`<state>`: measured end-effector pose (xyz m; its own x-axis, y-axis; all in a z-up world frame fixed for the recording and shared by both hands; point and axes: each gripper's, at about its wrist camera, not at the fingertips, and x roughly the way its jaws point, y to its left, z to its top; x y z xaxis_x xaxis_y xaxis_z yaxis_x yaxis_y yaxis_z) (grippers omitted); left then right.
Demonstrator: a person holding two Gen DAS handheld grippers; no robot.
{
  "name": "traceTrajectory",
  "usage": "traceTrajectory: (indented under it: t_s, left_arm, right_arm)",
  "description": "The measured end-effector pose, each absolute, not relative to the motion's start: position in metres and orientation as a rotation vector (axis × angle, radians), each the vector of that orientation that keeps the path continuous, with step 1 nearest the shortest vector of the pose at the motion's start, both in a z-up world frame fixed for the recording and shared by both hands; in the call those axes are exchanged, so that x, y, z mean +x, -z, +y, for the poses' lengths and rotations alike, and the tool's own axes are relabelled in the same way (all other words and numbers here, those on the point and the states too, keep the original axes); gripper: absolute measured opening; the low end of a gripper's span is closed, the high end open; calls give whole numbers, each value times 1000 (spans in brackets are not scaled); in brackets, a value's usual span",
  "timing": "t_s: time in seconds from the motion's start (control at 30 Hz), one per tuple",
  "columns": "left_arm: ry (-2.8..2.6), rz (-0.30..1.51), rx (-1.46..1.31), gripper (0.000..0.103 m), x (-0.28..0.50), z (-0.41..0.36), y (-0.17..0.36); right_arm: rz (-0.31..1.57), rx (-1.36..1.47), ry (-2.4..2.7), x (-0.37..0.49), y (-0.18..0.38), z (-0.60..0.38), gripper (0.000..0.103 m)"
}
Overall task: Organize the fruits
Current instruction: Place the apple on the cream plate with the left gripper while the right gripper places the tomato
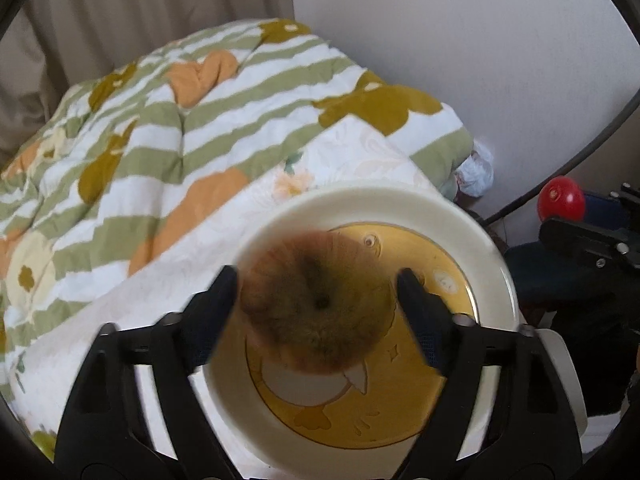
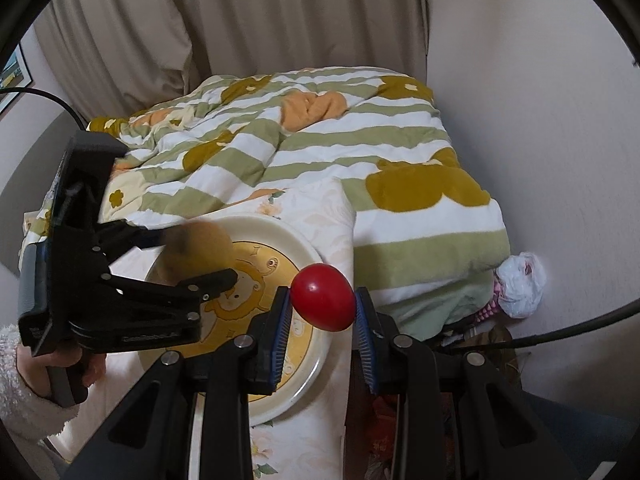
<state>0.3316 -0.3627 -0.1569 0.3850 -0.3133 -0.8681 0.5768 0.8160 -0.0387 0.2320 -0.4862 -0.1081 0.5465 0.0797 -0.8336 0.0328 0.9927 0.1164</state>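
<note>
A brownish apple-like fruit (image 1: 316, 300), blurred, lies between the fingers of my left gripper (image 1: 316, 280) over a white plate (image 1: 492, 248) with a yellow cartoon centre. The jaws stand a little wider than the fruit, with a gap on the right side. In the right wrist view the same fruit (image 2: 200, 252) sits over the plate (image 2: 296, 384) with my left gripper (image 2: 200, 256) around it. My right gripper (image 2: 322, 300) is shut on a red tomato (image 2: 323, 302), held above the plate's right edge. The tomato also shows in the left wrist view (image 1: 560, 199).
The plate rests on a white floral cloth (image 2: 320, 216) on a bed with a green-striped quilt (image 2: 360, 136). A white plastic bag (image 2: 520, 290) lies by the wall at right. Curtains (image 2: 240, 20) hang behind.
</note>
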Motion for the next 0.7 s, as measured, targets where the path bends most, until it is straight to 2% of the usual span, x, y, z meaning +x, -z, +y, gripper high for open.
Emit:
traceTrajectory:
  t_s: [0.27,0.7]
  left_arm:
    - [541,974,288,103,325,-350,126]
    - [384,955,201,103,291,-286,86]
  right_arm:
    - [978,115,-30,225,99,-486,29]
    - [967,9,-176,228,98,-457,29]
